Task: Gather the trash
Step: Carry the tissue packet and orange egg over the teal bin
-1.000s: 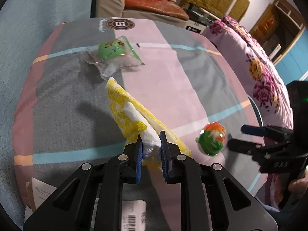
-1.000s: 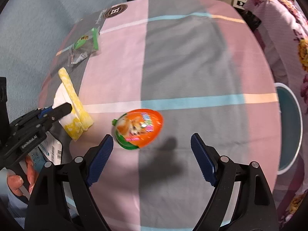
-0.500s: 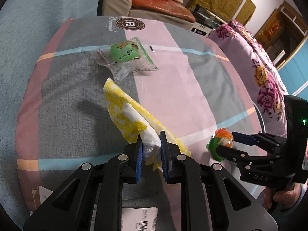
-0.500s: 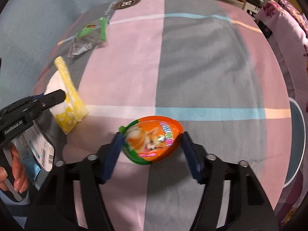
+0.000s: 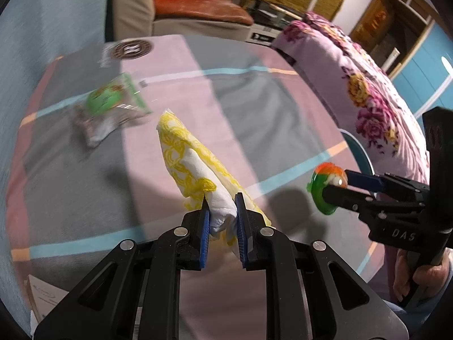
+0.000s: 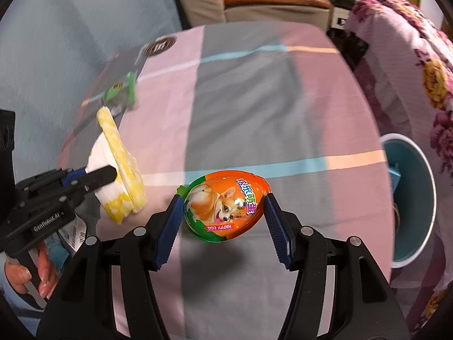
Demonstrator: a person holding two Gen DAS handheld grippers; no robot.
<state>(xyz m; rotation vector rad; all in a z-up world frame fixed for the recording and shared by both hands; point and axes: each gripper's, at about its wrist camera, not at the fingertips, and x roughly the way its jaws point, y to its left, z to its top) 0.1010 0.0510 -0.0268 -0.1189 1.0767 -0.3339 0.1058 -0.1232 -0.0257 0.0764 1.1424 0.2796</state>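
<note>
My left gripper (image 5: 221, 201) is shut on a folded yellow-and-white napkin (image 5: 195, 170) and holds it above the tablecloth; it also shows in the right wrist view (image 6: 119, 153). My right gripper (image 6: 223, 201) is shut on an orange-and-green toy egg package (image 6: 225, 205) and holds it lifted above the table; the egg shows in the left wrist view (image 5: 328, 182). A clear wrapper with a green item (image 5: 109, 104) lies on the table at the far left, also in the right wrist view (image 6: 119, 93).
A teal bin (image 6: 410, 198) stands off the table's right edge, next to a floral purple blanket (image 5: 376, 107). A labelled paper (image 6: 72, 231) lies at the near left table edge. A sofa (image 5: 198, 14) is behind the table.
My right gripper closed on the egg package and lifted it off the table. My left gripper rose with the napkin. Both views swung, with the table now lower and blurred.
</note>
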